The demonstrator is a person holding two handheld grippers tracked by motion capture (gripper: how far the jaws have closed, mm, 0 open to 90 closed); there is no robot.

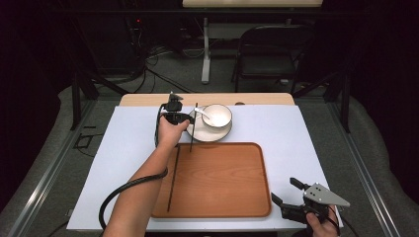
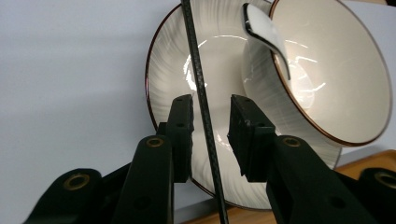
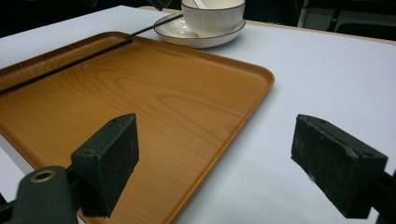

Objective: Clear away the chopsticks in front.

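Note:
My left gripper (image 1: 188, 117) (image 2: 211, 109) is lowered at the left side of a white ribbed plate (image 1: 202, 135) (image 2: 163, 56). A thin black chopstick (image 1: 193, 128) (image 2: 201, 84) runs between its jaws, with a gap on each side, so the pads do not press on it. The chopstick lies across the plate's rim and down onto the wooden tray (image 1: 222, 177). On the plate stands a white bowl (image 1: 217, 116) (image 2: 336, 84) with a white spoon (image 1: 203, 114) (image 2: 264, 32) in it. A second chopstick (image 1: 173, 177) (image 3: 65, 67) lies along the tray's left side. My right gripper (image 1: 285, 190) (image 3: 219, 154) is open by the tray's near right corner.
The tray (image 3: 163, 93) sits on a white sheet (image 1: 296, 133) that covers the table; plate (image 3: 205, 42) and bowl (image 3: 212, 18) stand just beyond its far edge. A black cable (image 1: 123, 190) trails from my left forearm. A folding chair (image 1: 272, 54) stands behind the table.

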